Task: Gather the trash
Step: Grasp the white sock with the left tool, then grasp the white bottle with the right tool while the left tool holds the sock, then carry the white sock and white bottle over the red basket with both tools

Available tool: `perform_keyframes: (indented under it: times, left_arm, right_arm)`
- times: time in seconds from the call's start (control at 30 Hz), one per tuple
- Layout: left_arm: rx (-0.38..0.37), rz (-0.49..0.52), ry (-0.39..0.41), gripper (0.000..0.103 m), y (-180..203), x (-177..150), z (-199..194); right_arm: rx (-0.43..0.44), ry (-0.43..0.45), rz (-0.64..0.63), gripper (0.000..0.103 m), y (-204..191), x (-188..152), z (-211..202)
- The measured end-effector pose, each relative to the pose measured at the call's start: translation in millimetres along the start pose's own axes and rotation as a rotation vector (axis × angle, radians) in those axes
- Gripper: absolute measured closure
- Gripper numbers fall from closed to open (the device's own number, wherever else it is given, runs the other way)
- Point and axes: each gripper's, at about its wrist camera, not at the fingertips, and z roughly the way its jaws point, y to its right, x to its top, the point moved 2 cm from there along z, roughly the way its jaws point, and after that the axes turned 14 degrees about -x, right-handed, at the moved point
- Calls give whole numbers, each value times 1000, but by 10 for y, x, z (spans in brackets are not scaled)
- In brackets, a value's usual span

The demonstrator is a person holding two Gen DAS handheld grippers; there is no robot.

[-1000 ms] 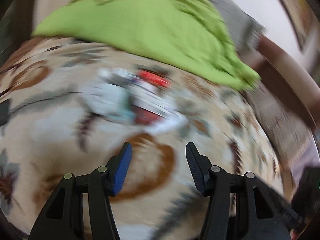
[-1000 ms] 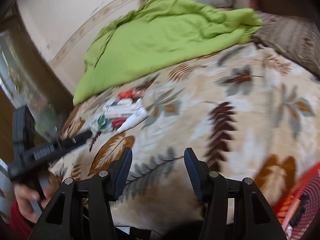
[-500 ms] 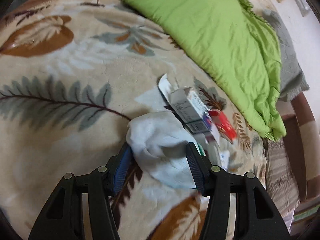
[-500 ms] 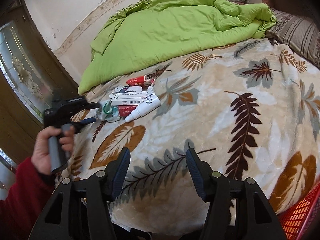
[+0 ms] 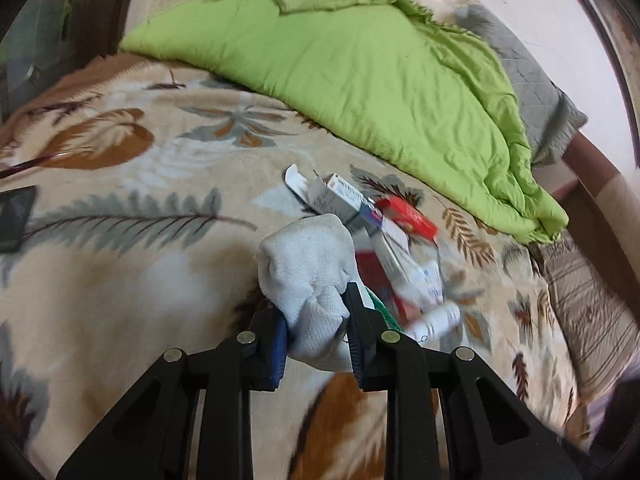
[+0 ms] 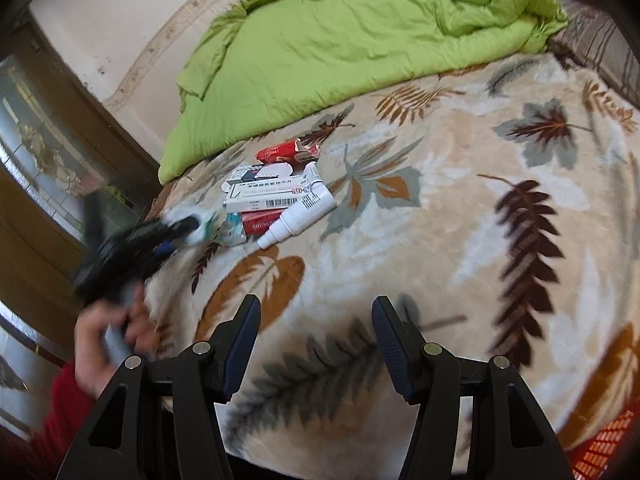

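A pile of trash lies on the leaf-patterned bed blanket (image 6: 440, 200): white cartons (image 6: 272, 194), a red packet (image 6: 286, 152), a red box (image 6: 262, 222) and a white bottle (image 6: 300, 216). My left gripper (image 5: 318, 320) is shut on a white cloth wad (image 5: 308, 264) with a green bit behind it, at the near edge of the pile. It also shows blurred in the right wrist view (image 6: 176, 232). My right gripper (image 6: 316, 340) is open and empty above the blanket, well short of the pile.
A green quilt (image 5: 380, 60) covers the far part of the bed. A grey pillow (image 5: 532, 88) lies beyond it. A red basket (image 6: 604, 440) sits at the lower right. A dark flat object (image 5: 14, 216) lies at the blanket's left. A wooden glass door (image 6: 44, 152) stands left.
My left gripper has closed on the white cloth wad and drawn it slightly back from the pile. My right gripper has stayed open and shifted closer over the blanket.
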Motion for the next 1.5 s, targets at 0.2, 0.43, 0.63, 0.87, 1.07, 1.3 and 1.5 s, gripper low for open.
perform_keyframes:
  times: [0.2,0.43,0.63,0.87,1.07,1.3,1.5]
  left_arm:
    - [103,135,57,79,197,-496,-279]
    - [108,162,47,79,167,-560,-224]
    - [84,138,25,79,118,-563,-172]
    - [75,175,26,79,207,-595,-160]
    - [71,288,58,79,451,-672,-204]
    - [76,384,66,79,654,-776,-208]
    - [57,403,54,79,709,-814,-174]
  right_arm:
    - [44,-88,91,44,-258,457,522]
    - [-9,-204,226,56,-419,768,1234]
    - [-71,-216,224,59,-443,802,1548]
    - [-70,-90,68,65,-418,674,1039]
    - [-117,94,-77,67,-370,337,388]
    - [-156,213,-143,67,-281,-13,-35]
    - [-157,245,-97,67,-123,-32,-269]
